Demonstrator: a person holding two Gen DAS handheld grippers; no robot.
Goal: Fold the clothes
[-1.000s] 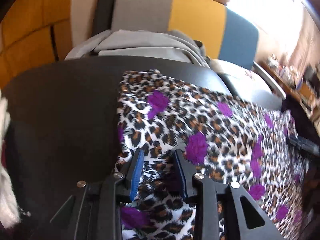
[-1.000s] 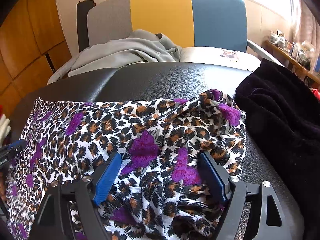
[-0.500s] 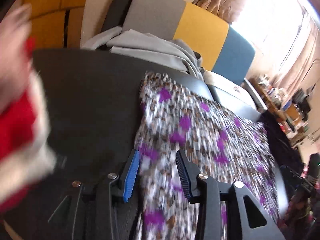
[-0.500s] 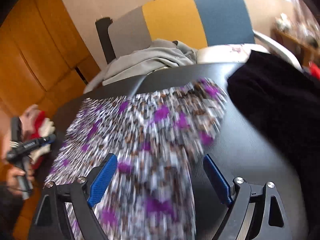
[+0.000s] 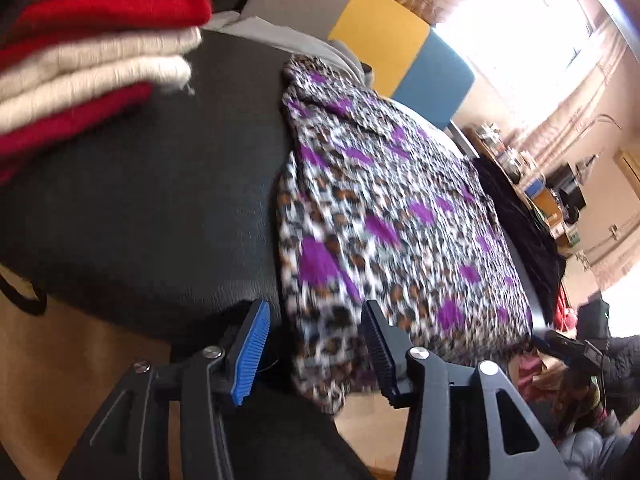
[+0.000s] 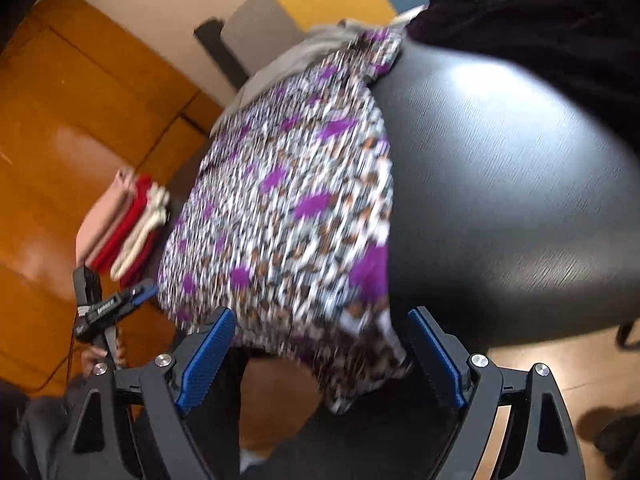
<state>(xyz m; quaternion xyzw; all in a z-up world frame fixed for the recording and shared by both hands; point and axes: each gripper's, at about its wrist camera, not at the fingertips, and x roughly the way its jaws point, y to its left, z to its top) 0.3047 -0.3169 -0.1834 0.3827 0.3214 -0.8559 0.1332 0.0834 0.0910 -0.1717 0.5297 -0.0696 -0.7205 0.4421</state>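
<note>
The leopard-print garment (image 5: 392, 216) lies spread down the middle of the black table (image 5: 152, 184), running from the upper centre of the left wrist frame to the lower centre, where its near hem hangs over the table's edge; the right wrist view shows the same cloth (image 6: 288, 208) filling the centre, its lower corner drooping off the edge. The left gripper (image 5: 316, 354) is spread, with the hanging hem between its blue pads but not pinched; the right gripper (image 6: 320, 356) is spread wider, its jaws either side of the drooping corner, holding nothing. At upper left of the left wrist frame sits a stack of folded knitwear (image 5: 92, 52); a black garment (image 6: 540, 36) lies at upper right of the right wrist view.

The step looks like squaring the cloth between folds; whether a fold is already laid in it I cannot tell through the blur. A next move would call for both grippers to close on the near hem.

Against a second ago, both cameras have swung low and back; the cloth, then bunched under the right gripper, now lies flatter and longer; the knitwear stack has come into view.
</note>
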